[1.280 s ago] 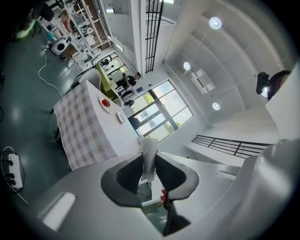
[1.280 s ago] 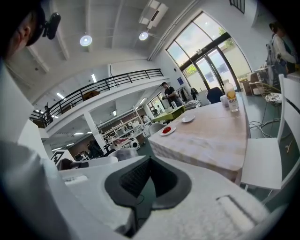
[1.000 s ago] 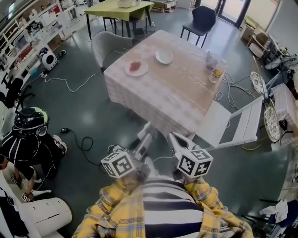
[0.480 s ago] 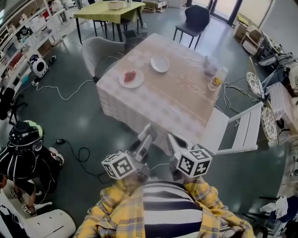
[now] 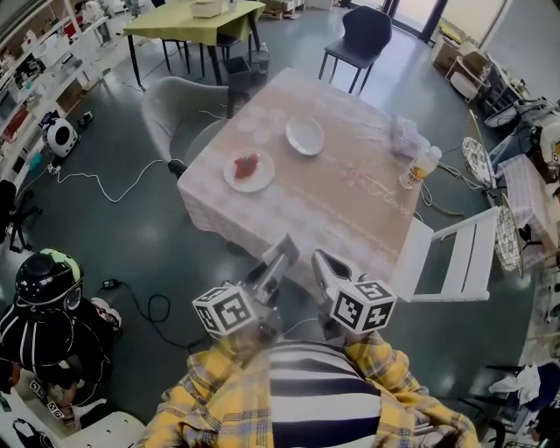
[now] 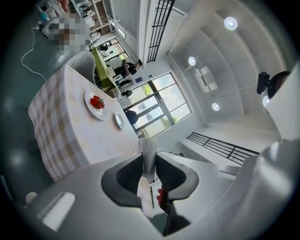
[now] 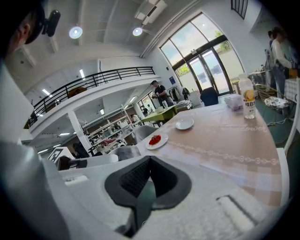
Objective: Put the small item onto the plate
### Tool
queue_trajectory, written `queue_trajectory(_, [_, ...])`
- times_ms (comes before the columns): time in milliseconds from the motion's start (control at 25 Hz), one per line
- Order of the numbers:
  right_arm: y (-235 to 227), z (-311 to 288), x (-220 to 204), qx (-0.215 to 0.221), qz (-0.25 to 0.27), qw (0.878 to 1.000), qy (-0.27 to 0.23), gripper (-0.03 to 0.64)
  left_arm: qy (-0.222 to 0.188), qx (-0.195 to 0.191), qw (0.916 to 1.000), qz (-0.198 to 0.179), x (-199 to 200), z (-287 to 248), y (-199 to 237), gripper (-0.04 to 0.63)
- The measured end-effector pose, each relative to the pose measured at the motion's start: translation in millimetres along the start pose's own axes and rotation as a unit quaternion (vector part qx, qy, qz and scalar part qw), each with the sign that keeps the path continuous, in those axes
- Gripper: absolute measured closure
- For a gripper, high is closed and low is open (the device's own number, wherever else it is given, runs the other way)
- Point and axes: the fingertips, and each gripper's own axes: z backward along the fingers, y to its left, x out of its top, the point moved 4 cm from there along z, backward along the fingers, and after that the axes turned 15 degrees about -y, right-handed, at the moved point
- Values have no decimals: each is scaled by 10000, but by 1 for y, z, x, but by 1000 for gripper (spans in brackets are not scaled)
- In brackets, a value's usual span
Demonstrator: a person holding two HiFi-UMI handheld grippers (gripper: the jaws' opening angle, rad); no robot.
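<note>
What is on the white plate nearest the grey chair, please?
A small red cluster, possibly strawberries, lies on the plate. The patch of plate beneath it is covered.

Landmark: the table [image 5: 350, 219], covered with a pale checked cloth.
- Drink bottle [image 5: 418, 171], upright, at the table's right edge.
- Crumpled clear bag [image 5: 404, 136] just behind the bottle, on the table.
- White folding chair [image 5: 451, 258] against the table's right near corner.
- Grey armchair [image 5: 175, 118] at the table's left side.
- Dark chair [image 5: 360, 35] beyond the table's far end.
- Green table [image 5: 188, 17] well beyond the table, upper left.
- Cable [image 5: 96, 179] on the floor, left of the table.
- Helmet [image 5: 48, 280], well to the left of the table's near end.
</note>
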Motion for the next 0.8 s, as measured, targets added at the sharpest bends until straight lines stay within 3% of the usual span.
queue_trajectory(400, [1,-60,6,-284,-29,9995,-98,620,353,-254,9991,-8,37,-37,29,515])
queue_trajectory(800, [-21,-101,26,-334,76,9994,-40,620,332,-126,9994,47,47,-89,47,515])
